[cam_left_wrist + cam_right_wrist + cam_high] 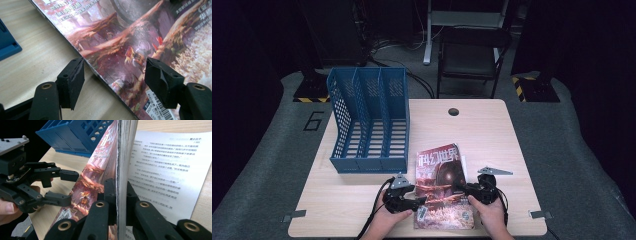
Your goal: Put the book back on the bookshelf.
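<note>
Near the 6 o'clock edge of the tabletop (492, 130) lies the magazine (443, 187), its top toward 12 o'clock, the blue file rack (369, 120) standing well apart at about 10 o'clock from it. At the magazine's 3 o'clock edge, the right tool (472, 189) — clamped shut on a thick bundle of cover and pages (124, 170), lifted on edge in the right gripper view, with a printed page (165, 172) left flat beneath. At the 9 o'clock edge, the left tool (419, 202) — jaws apart and gripping nothing, one jaw over bare wood and the other over the cover in the left gripper view, the spine edge (100, 75) running between them, neither pad pressing. Likely step in hand: getting a two-sided hold so the magazine can be raised and carried toward the rack. Risks from here, as a judgement: with just part of the pages pinched on the right, a lift could fan the magazine open and drop the loose leaves, since nothing holds them; a hard pull at that edge could crease or tear paper. On the left, a closing move with a jaw scraping the wood could push the spine away sideways instead of catching it, or skid over the glossy cover. Uneven lifting by the two hands could twist the block and spoil any tidy entry into a rack slot.
</note>
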